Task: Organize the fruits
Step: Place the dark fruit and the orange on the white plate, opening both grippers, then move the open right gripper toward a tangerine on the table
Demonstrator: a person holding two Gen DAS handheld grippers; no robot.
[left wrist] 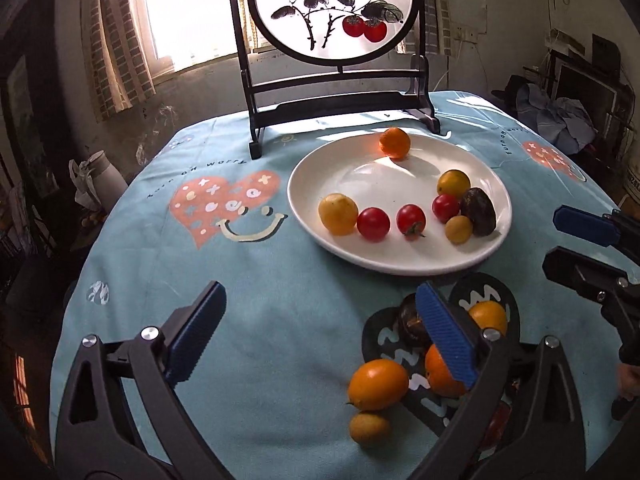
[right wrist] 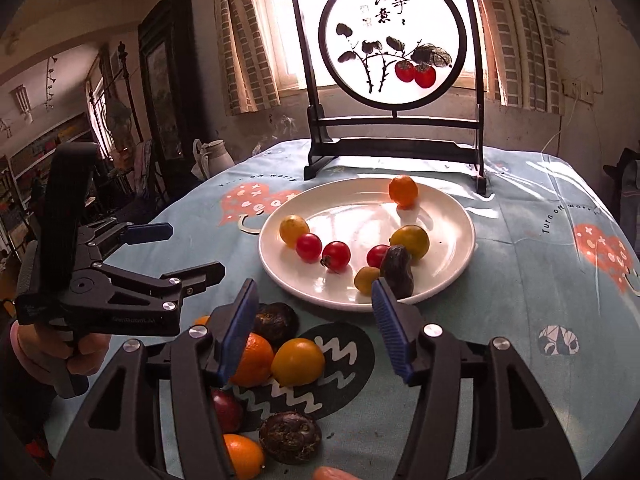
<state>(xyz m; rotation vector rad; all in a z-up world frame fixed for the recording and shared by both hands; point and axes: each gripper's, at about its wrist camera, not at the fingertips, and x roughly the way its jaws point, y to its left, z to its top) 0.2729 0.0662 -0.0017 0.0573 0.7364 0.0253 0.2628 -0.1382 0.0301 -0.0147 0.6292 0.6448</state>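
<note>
The loose fruits lie in a cluster on the worktop (right wrist: 520, 272), near the white plate (right wrist: 460, 256) that already carries several. A yellow-orange fruit (right wrist: 298, 362) sits just ahead of my right tongs (right wrist: 316, 332), slightly left of their centreline, touching an orange (right wrist: 254, 360) half hidden behind the left pad. My right tongs are spread wide and carry nothing. My left tongs (left wrist: 316, 336) are likewise wide and empty, with an oval orange fruit (left wrist: 378, 384), long axis roughly crosswise, near their right pad. I judge the right nearer.
</note>
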